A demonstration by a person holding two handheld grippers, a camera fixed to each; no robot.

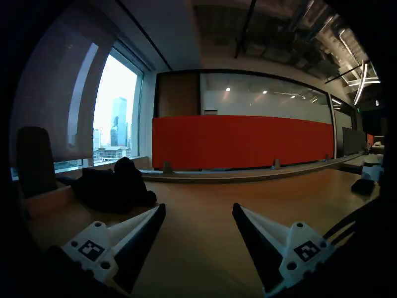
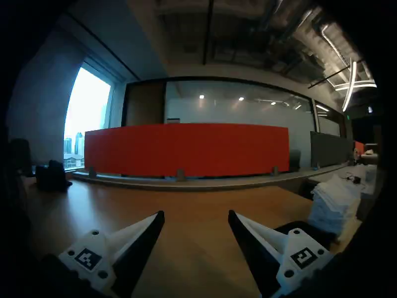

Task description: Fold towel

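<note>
My left gripper (image 1: pixel 198 205) and right gripper (image 2: pixel 195 213) gape empty; clumsy grabbing could tip the towel stack (image 2: pixel 335 206) off the desk (image 2: pixel 198 201) edge.

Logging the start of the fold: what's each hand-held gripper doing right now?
Left hand-held gripper: open, holding nothing.
Right hand-held gripper: open, holding nothing.

Both views are dim. Daylight at the window (image 1: pixel 116 124) blows out to white, leaving the bundle (image 1: pixel 116 188) beside it a silhouette. Ceiling strip lights (image 2: pixel 350 84) glare. The worktop (image 2: pixel 198 196) carries a soft sheen. The left claw (image 1: pixel 198 206) and right claw (image 2: pixel 195 213) look sharp; straight lines bow toward the dark edges.
</note>
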